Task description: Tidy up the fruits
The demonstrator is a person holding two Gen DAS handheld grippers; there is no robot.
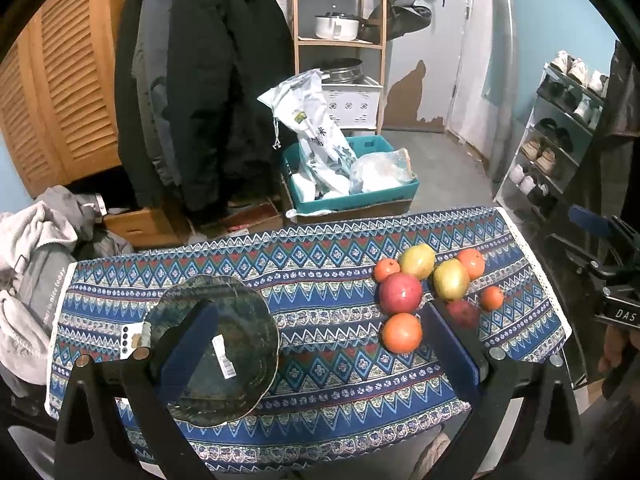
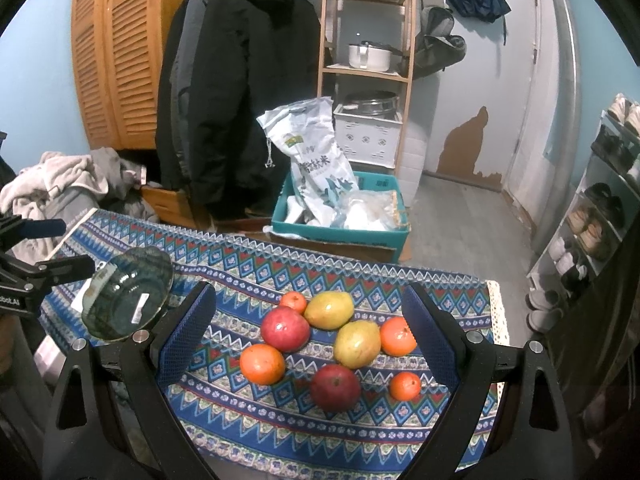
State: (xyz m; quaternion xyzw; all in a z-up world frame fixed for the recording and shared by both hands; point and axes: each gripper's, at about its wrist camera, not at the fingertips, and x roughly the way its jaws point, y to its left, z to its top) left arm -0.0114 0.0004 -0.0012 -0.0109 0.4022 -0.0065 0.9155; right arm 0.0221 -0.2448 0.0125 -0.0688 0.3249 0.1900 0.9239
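Several fruits lie in a cluster on the patterned tablecloth [image 2: 248,420]: two yellow-green mangoes [image 2: 329,309], two red pomegranates [image 2: 335,387], a large orange [image 2: 262,363] and smaller oranges [image 2: 405,385]. The cluster also shows at the right of the left wrist view [image 1: 401,292]. A dark glass bowl [image 1: 224,352] with a sticker sits at the table's left; it also shows in the right wrist view [image 2: 128,300]. My left gripper [image 1: 320,344] is open and empty, its left finger over the bowl. My right gripper [image 2: 308,344] is open and empty, hovering over the fruits.
Beyond the table stand a teal crate [image 2: 344,232] with bags, a wooden shelf [image 2: 364,72] with pots, hanging black coats [image 2: 240,92] and a louvred cabinet [image 2: 108,52]. A shoe rack [image 2: 600,216] is at the right. Clothes [image 1: 28,248] pile at the left.
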